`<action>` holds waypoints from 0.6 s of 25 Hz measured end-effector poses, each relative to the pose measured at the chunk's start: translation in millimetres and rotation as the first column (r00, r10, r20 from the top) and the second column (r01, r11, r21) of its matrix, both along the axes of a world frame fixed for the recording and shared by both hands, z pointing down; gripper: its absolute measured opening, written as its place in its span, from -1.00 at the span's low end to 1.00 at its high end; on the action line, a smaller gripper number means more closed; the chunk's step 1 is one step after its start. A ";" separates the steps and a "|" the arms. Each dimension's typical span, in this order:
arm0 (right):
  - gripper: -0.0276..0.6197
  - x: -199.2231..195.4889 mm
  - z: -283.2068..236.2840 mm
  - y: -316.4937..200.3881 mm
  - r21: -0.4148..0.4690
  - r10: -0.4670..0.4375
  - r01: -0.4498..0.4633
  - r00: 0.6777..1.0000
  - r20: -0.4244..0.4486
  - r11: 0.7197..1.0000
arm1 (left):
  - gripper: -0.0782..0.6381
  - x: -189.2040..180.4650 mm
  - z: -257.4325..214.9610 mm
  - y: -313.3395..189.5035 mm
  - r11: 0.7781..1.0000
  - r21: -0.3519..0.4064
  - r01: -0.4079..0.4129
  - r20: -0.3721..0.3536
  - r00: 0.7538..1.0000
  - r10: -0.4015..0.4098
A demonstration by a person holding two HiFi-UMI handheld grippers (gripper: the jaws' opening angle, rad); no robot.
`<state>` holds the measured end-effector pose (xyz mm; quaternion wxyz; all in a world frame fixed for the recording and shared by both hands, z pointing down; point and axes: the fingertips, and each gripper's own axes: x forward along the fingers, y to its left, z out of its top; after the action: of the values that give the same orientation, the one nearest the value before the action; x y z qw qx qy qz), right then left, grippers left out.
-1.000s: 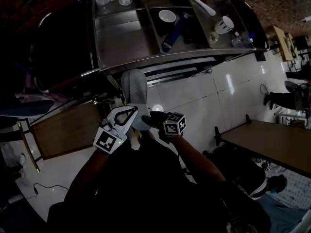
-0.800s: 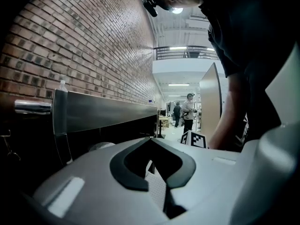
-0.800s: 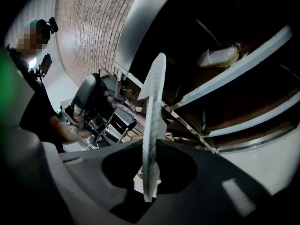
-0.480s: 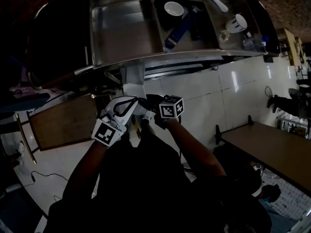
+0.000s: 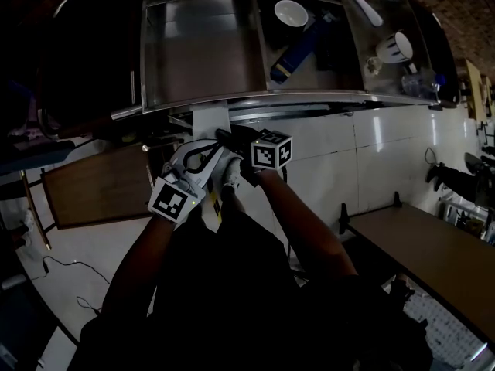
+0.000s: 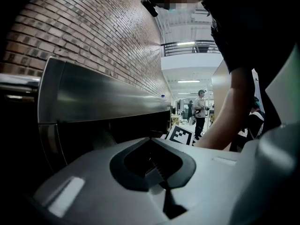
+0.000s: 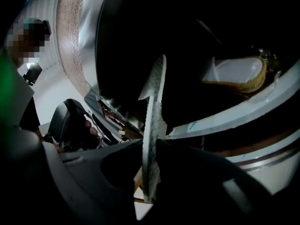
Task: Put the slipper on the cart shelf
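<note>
Cart top, bowl, mug, perhaps bottle

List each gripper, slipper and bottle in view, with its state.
held slipper: on edge, toe pushed under the cart top.
second slipper: lying loose inside the cart.
left gripper: shut, nothing between its jaws.
right gripper: shut on the held slipper.
blue bottle: lying on its side on the cart top.

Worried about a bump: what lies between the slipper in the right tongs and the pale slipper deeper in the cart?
Nothing visible: in the right gripper view only dark, bare space parts the held slipper from the pale slipper.
</note>
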<state>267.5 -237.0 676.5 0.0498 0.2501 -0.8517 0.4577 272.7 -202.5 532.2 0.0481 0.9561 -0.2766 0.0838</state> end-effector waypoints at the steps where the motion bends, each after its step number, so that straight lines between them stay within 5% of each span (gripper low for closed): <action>1: -0.71 -0.5 -0.1 -5.9 0.007 0.001 -0.001 1.000 -0.003 1.000 | -0.78 1.0 0.2 -3.9 1.000 0.000 0.008 -0.002 1.000 -0.008; 9: -0.71 3.9 3.5 -46.0 0.137 0.026 -0.010 0.994 -0.110 0.991 | -0.78 6.6 7.0 -15.0 0.999 -0.005 0.049 0.008 0.999 -0.049; 15: -0.71 12.0 0.2 -72.2 0.181 0.096 -0.077 0.990 -0.101 0.981 | -0.78 9.4 11.2 -19.6 0.998 -0.008 0.068 0.011 0.998 -0.068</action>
<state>279.5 -309.1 676.7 0.0540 0.3152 -0.8732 0.3679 282.1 -222.0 543.4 0.0535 0.9455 -0.3090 0.0883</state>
